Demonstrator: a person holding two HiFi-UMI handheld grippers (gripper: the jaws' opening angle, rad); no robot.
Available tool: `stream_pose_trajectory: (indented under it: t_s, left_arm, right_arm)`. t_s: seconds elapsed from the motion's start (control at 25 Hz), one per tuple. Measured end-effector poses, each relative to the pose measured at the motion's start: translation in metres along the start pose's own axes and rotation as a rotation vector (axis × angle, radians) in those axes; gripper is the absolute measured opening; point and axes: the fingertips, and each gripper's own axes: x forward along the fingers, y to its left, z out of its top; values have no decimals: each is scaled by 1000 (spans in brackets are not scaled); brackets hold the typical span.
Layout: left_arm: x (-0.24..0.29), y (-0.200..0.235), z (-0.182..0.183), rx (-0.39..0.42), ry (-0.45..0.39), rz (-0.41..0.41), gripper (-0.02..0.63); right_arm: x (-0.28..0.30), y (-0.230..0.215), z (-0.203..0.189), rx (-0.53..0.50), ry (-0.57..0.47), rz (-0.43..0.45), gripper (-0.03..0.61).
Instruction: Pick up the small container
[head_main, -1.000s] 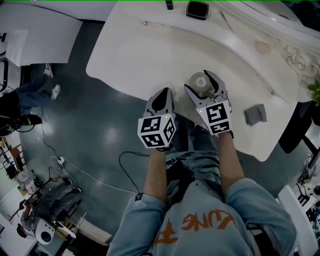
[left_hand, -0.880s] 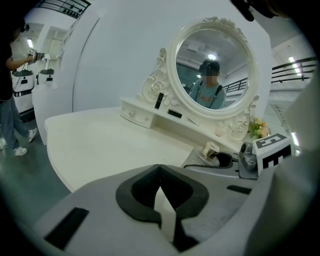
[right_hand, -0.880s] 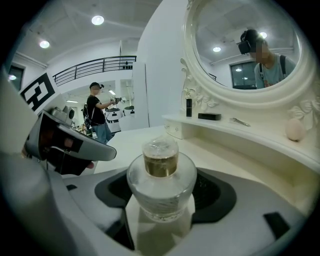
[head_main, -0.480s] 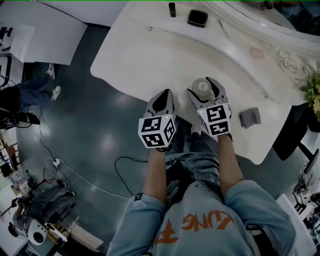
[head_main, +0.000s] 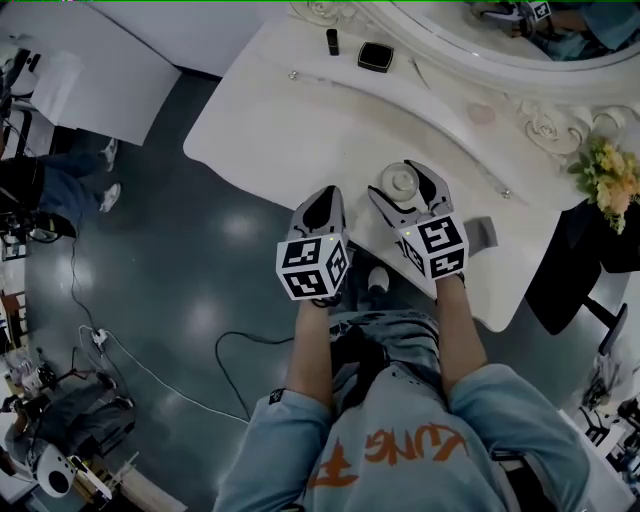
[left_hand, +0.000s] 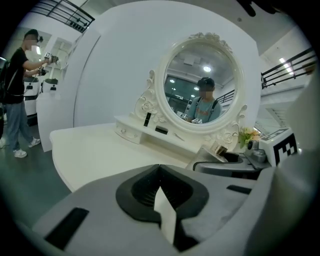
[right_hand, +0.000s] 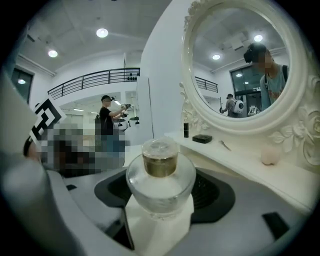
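Observation:
The small container (right_hand: 160, 172) is a round clear glass bottle with a gold collar and a clear stopper. It sits between the jaws of my right gripper (right_hand: 162, 192), which is shut on it, both dark pads against its body. In the head view the container (head_main: 402, 182) and right gripper (head_main: 405, 190) are over the near part of the white vanity table (head_main: 300, 120). My left gripper (head_main: 322, 203) hangs just left of it at the table's front edge. It is shut with nothing in it, jaws meeting at the tip (left_hand: 160, 170).
A grey cloth (head_main: 481, 232) lies just right of the right gripper. At the back stand a dark tube (head_main: 331, 40), a black case (head_main: 375, 56), a pink round piece (head_main: 481, 113) and the oval mirror (left_hand: 200, 82). Flowers (head_main: 605, 170) are at the right. A person (left_hand: 15, 95) stands at the far left.
The right gripper has kept the container between its jaws and now sits nearer the grey cloth. The head view has swung, so the mirror's rim and the flowers now show.

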Motion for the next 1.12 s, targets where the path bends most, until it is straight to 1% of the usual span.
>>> stream_pose_trajectory:
  t_s: [0.12, 0.24, 0.32, 0.48, 0.56, 0.68, 0.88, 1.0, 1.12]
  left_arm:
    - [-7, -7, 10, 2, -49, 5, 21]
    - [-15, -12, 27, 9, -103, 18, 21]
    - [-23, -16, 37, 16, -132, 29, 21]
    - [-33, -27, 70, 49, -204, 38, 21]
    - [-37, -33, 89, 72, -243, 37, 21]
    - [-44, -40, 107, 97, -286, 38, 21]
    - [-50, -54, 122, 131, -319, 25, 21]
    - [-50, -61, 127, 151, -323, 13, 21]
    - [-50, -65, 130, 168, -321, 4, 21]
  right_arm:
    - [-15, -1, 14, -18, -42, 8, 329]
    - [-29, -4, 29, -91, -52, -12, 330]
    - [-39, -4, 40, -119, -60, -20, 330]
    - [-58, -15, 74, -122, -121, -44, 330]
    - [-65, -22, 92, -103, -158, -54, 330]
    - [-77, -27, 108, -83, -195, -67, 330]
    - [-98, -33, 126, -78, -250, -100, 330]
    - [-107, -40, 132, -76, -274, -135, 330]
    - [-113, -43, 134, -72, -287, -152, 330]
